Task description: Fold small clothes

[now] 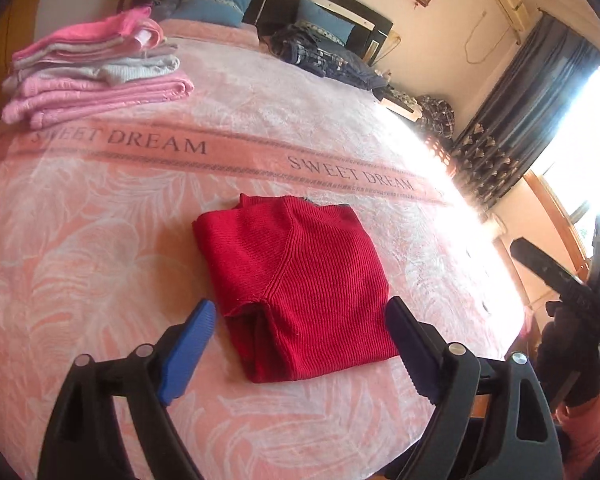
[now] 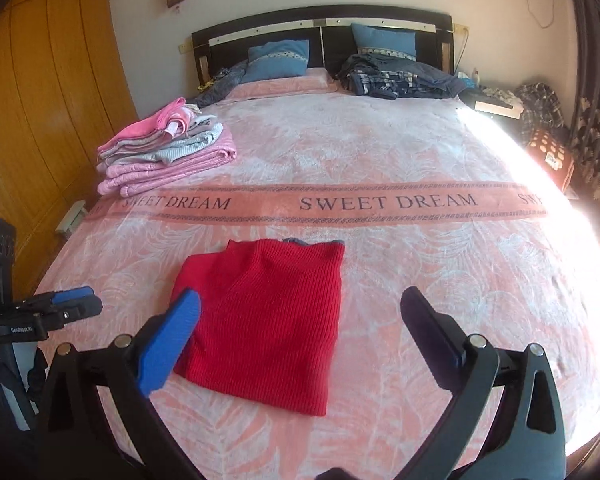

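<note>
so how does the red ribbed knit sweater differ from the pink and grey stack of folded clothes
The red ribbed knit sweater is a single garment lying near the foot of the bed; the pink and grey stack of folded clothes holds several pieces piled up, farther back by the bed's left edge. Both are folded and rest on the pink blanket.

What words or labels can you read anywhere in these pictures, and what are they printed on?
"SWEET DREAM": repeated along the darker band across the pink leaf-patterned fleece blanket.
"SWE...": a further repeat, cut off at the band's right end.
Small white print on the left claw's black body: too small to read surely.
Nothing else legible.
</note>
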The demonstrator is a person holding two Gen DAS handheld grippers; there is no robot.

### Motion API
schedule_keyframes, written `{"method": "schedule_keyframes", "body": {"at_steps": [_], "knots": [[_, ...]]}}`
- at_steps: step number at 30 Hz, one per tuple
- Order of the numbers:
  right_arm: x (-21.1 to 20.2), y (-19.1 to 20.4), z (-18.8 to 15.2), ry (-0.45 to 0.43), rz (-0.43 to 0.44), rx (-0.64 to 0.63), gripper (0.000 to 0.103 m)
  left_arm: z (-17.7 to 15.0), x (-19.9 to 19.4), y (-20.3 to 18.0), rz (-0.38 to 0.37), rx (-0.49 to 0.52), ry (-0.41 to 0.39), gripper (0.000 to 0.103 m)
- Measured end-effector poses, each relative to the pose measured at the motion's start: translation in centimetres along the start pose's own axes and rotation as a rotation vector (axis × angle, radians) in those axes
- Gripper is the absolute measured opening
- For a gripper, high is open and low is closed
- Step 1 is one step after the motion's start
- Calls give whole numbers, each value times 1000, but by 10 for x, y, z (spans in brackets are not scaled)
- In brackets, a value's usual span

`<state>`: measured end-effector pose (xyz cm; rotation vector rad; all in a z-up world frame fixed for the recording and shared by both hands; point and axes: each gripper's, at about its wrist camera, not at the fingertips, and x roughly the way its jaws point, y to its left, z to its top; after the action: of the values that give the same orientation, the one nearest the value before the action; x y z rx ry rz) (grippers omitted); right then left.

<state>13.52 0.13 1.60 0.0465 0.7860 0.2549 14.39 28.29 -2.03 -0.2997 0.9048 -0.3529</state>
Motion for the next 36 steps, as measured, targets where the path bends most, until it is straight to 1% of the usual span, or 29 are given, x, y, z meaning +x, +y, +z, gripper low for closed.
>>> {"method": "schedule_keyframes", "body": {"at_steps": [1,3,4,6,8,9,11,13,18,20,23,26,29,32,36], "knots": [[-4,2,-7,11,4,-1,100,-6,-10,-5,23,-23,-15,97],[-14,6,-20,18,-6,10,100,-16,-25,-17,61,-43,-39,97],[-19,7,-25,24,-12,19,100,-24,-30,-24,91,-34,-40,97],[-28,13,-35,23,-10,35,100,-36,-33,-39,179,0,-30,97],[-40,20,-45,3,-10,40,100,-48,-32,-47,228,20,-22,97],[-45,24,-49,-4,-12,39,100,-54,-32,-49,228,15,-20,97],[-55,31,-59,-20,-19,38,100,-66,-35,-51,197,-4,-20,97],[-61,39,-67,-27,-27,21,100,-77,-37,-53,193,4,-22,97],[-61,52,-82,-4,-76,-31,100,-94,-43,-60,254,99,-56,97],[-58,51,-85,13,-91,-28,100,-96,-44,-55,263,100,-65,97],[-54,47,-88,25,-88,-13,100,-99,-45,-45,276,63,-64,97],[-49,42,-91,48,-72,21,100,-101,-41,-37,281,38,-44,97],[-43,40,-92,70,-100,23,100,-103,-38,-33,284,25,-28,97],[-38,40,-94,87,-101,20,100,-105,-36,-35,283,30,-23,97],[-31,40,-98,118,-100,7,100,-106,-36,-41,291,62,-33,97]]}}
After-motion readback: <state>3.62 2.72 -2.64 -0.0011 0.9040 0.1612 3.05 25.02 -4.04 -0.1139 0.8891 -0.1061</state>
